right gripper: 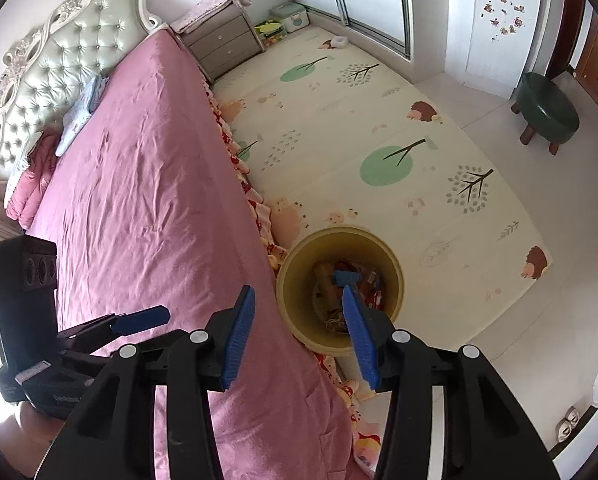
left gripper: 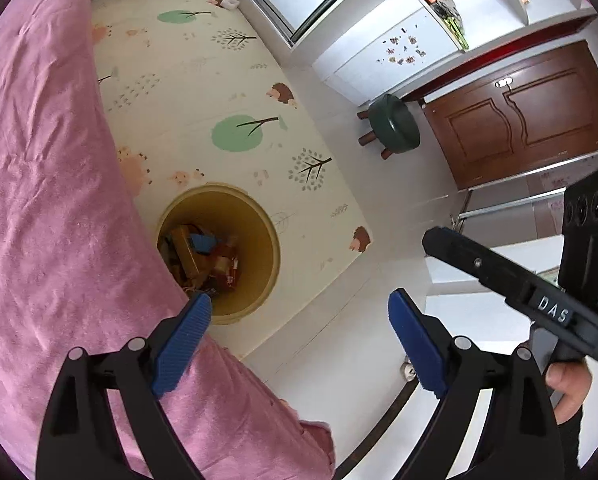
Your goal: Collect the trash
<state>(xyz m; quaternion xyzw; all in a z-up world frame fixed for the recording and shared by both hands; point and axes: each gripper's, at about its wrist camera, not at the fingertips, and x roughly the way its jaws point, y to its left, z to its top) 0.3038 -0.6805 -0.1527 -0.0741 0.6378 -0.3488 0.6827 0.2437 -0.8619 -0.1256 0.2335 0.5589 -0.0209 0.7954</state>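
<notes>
Trash (right gripper: 351, 280) inside round yellow bin (right gripper: 299, 280)

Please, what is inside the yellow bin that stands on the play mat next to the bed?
The yellow bin holds a heap of trash: brown and red wrappers or boxes and one blue piece. Its depth and the right tongs' finger cover the lower layers.

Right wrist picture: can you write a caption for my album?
Open, empty right tongs hang over a yellow bin of trash beside the pink bed.

A cream play mat printed with trees and hedgehogs (right gripper: 339, 128) carries a round yellow plastic bin (right gripper: 395, 280) at its bed-side edge.
</notes>
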